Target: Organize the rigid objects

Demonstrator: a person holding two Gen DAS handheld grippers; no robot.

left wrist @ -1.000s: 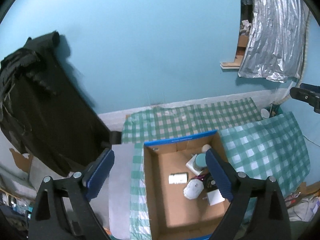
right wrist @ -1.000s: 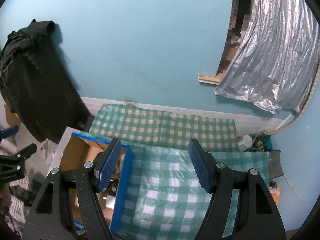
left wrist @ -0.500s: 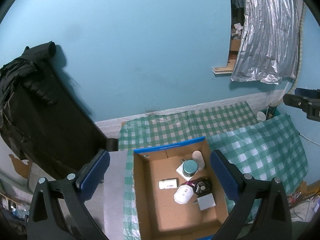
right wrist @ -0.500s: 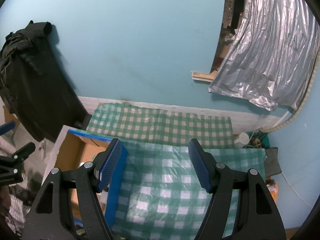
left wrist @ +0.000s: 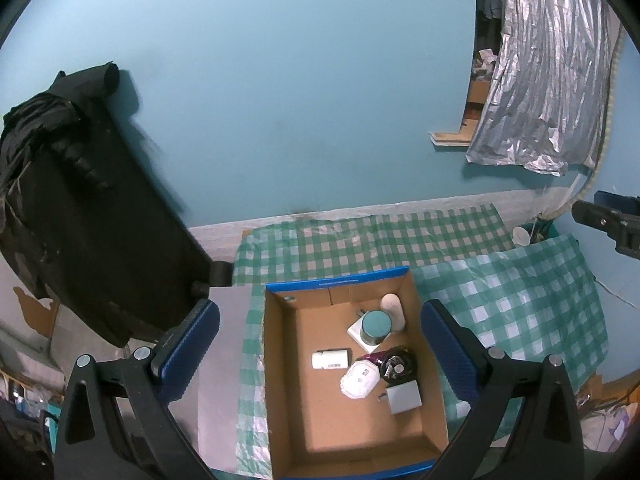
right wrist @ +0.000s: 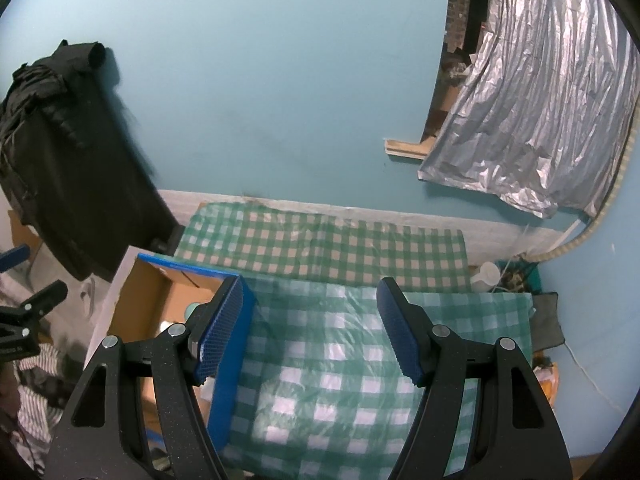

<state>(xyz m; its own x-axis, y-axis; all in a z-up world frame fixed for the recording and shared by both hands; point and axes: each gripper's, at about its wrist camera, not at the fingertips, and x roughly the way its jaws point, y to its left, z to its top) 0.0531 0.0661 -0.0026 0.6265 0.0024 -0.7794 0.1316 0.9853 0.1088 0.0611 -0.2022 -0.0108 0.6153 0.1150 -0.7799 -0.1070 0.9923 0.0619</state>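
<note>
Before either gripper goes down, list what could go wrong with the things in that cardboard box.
1. The teal-lidded jar stands on the white square piece, beside the cream oval piece; gripping it may tip or drag them.
2. The white bottle, octagonal white piece, dark round gadget and white charger lie crowded; wide jaws may snag two.
3. The right gripper hangs over the checked cloth beside the cardboard box; its jaws may clip the wall.

Cardboard box [left wrist: 280, 380]: bare floor at 7–9 o'clock; clutter crowds 1–4 o'clock (teal-lidded jar [left wrist: 375, 326], white bottle [left wrist: 330, 359], white adapter [left wrist: 404, 397]). Checked counter [right wrist: 340, 360] at right lies unobstructed.
</note>
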